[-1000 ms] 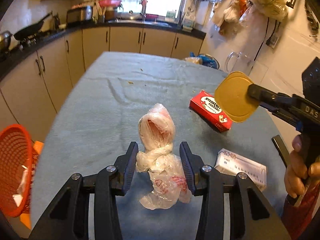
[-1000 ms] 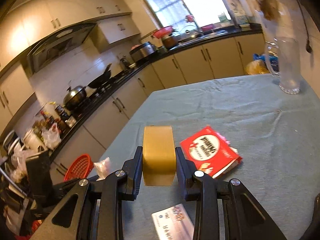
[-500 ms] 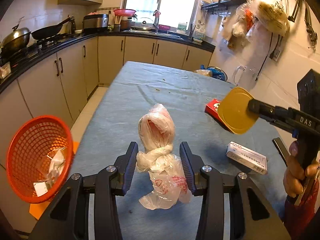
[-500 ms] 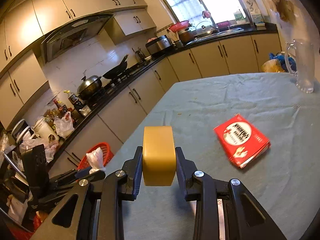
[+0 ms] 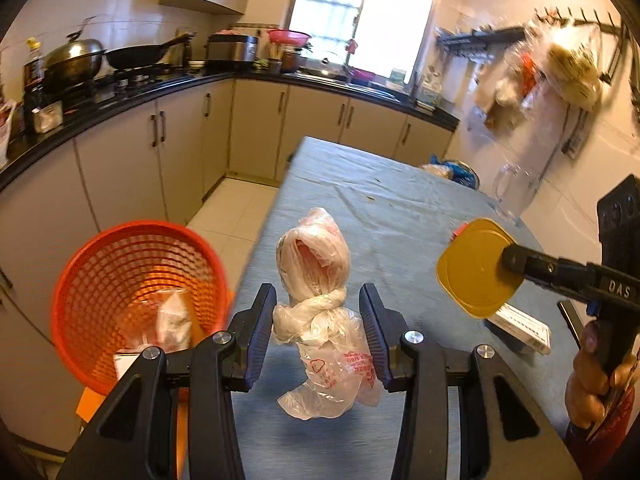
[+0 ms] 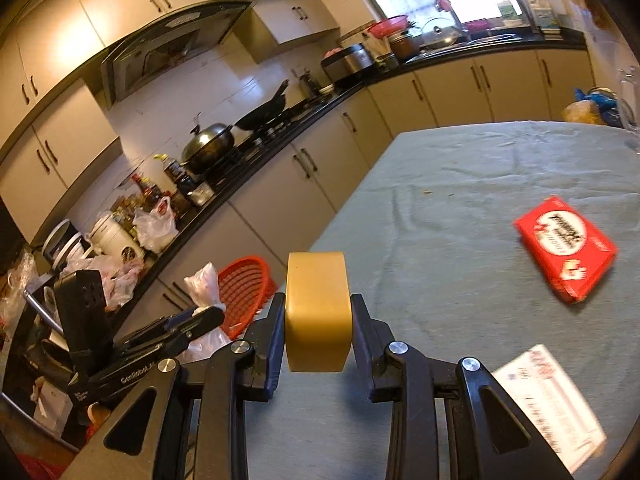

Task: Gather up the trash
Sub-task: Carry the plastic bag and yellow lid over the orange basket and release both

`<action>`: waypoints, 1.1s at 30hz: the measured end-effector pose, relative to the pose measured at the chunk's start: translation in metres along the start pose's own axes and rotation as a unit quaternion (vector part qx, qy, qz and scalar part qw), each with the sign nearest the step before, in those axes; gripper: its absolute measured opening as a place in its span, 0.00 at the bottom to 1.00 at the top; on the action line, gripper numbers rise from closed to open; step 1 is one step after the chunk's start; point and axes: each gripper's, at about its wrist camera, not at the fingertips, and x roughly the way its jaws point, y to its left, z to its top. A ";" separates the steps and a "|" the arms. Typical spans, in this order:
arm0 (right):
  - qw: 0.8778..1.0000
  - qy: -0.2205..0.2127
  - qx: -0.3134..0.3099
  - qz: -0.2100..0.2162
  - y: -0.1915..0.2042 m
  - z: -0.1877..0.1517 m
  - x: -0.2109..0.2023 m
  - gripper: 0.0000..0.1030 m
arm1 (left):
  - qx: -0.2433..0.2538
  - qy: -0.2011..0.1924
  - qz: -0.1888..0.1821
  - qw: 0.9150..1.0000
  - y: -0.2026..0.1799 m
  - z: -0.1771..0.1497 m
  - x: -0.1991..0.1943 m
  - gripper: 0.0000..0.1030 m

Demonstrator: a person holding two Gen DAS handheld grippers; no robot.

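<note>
Left tool (image 5: 318, 334) clamped on knotted plastic bag (image 5: 316, 312), centre of left wrist frame; knot sits level with the pads, loose tail with red print hanging below. Bag held up in the air over the near edge of the grey-blue surface (image 5: 384, 200).

Right tool (image 6: 318, 326) clamped on yellow lid-like disc (image 6: 316, 312), seen edge-on at lower centre of right wrist frame. Same disc face-on at right of left wrist frame (image 5: 476, 268), pinched at its right rim, above the surface.

Orange mesh basket (image 5: 136, 280) at lower left of left wrist frame, down on the floor side beside the surface edge, left of the bag. Already holds some trash: crumpled plastic and a paper piece. In right wrist frame basket (image 6: 244, 288) sits left of centre, just behind the left tool's tip and the bag.

On the surface, not held: red box (image 6: 566, 248) at right of right wrist frame; white printed box (image 6: 548, 400) at lower right, blurred. Clear glass jug (image 5: 514, 192) at far right edge of surface in left wrist frame.

Hand (image 5: 596, 380) on right tool's handle at lower right of left wrist frame.
</note>
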 end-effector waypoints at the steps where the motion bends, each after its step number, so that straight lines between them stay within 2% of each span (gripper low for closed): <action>1: 1.000 0.002 -0.001 0.003 0.003 0.000 0.003 0.32 | -0.006 -0.002 0.003 1.000 0.008 0.000 -0.002 0.41; 12: 0.998 0.036 -0.026 0.033 0.067 0.006 0.061 0.32 | -0.059 -0.033 0.048 0.997 0.095 -0.001 -0.029 0.41; 19: 0.997 0.058 -0.034 0.044 0.102 0.011 0.105 0.32 | -0.072 -0.027 0.082 0.994 0.137 -0.011 -0.027 0.41; 23: 0.996 0.069 -0.029 0.044 0.113 0.011 0.129 0.32 | -0.077 -0.013 0.102 0.992 0.151 -0.017 -0.012 0.41; 33: 0.994 0.102 -0.020 0.028 0.127 0.009 0.188 0.32 | -0.074 0.002 0.114 0.991 0.169 -0.025 0.004 0.41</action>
